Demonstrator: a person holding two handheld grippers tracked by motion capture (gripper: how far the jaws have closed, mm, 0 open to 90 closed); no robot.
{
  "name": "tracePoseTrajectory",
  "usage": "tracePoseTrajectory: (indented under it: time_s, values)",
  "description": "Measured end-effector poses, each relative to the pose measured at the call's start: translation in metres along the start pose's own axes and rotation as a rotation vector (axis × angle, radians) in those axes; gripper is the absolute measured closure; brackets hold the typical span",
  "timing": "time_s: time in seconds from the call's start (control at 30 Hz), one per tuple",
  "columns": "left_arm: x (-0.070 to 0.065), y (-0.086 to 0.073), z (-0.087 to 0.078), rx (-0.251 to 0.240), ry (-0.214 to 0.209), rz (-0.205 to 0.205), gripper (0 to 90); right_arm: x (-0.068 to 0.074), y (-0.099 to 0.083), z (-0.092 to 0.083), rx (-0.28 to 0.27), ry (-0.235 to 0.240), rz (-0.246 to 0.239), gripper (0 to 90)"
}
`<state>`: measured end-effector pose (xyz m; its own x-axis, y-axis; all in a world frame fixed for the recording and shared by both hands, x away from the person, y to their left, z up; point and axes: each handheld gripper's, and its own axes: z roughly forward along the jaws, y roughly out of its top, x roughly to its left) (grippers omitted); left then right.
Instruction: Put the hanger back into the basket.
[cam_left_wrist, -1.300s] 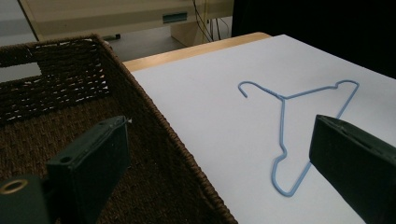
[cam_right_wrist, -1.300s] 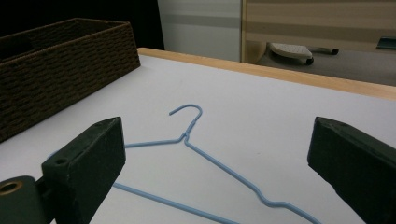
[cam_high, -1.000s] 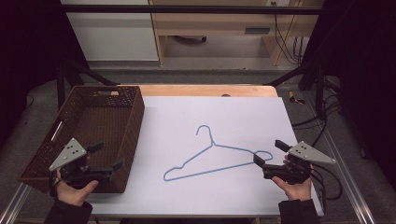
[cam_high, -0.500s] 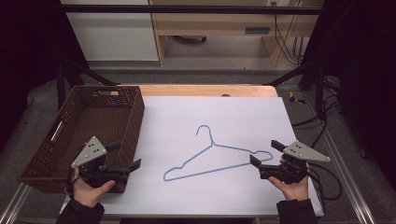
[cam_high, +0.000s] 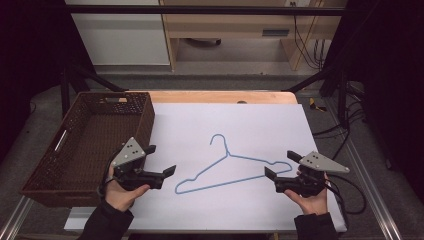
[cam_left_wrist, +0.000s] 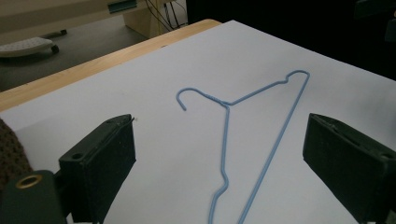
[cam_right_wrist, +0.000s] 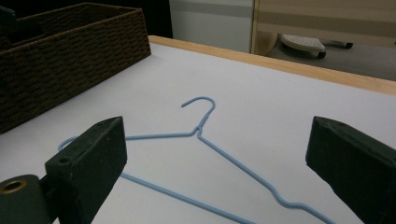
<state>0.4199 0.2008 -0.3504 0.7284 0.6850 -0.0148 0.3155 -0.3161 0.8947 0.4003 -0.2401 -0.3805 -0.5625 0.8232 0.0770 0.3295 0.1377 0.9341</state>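
A dim room with pale cabinets surrounds a wooden table (cam_high: 215, 96) covered by a smooth white sheet (cam_high: 260, 130), and a dark woven rectangular basket (cam_high: 90, 137) with cut-out handles sits at the sheet's left edge. A thin light-blue wire hanger (cam_high: 227, 165) lies flat on the sheet's near middle, hook pointing away, with bare sheet all around it. The left gripper (cam_high: 162, 160) and right gripper (cam_high: 280, 164), each hand-held with black block jaws spread wide and empty, flank the hanger's two ends without touching it; no writing is legible.
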Motion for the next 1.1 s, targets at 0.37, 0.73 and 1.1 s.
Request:
tracePoseTrajectory:
  time_s: [0.37, 0.73, 1.1]
  values:
    - [-0.006, 0.005, 0.041, 0.061, -0.041, 0.007, 10.8, 0.0, 0.0, 0.001, 0.004, 0.003, -0.005, 5.6]
    - [-0.013, 0.004, 0.08, 0.126, -0.066, 0.019, 12.5, 0.001, -0.001, 0.003, 0.01, 0.007, -0.002, 5.7]
    - [-0.016, 0.0, 0.118, 0.189, -0.087, 0.026, 17.1, 0.001, -0.002, 0.005, 0.019, 0.01, -0.009, 5.8]
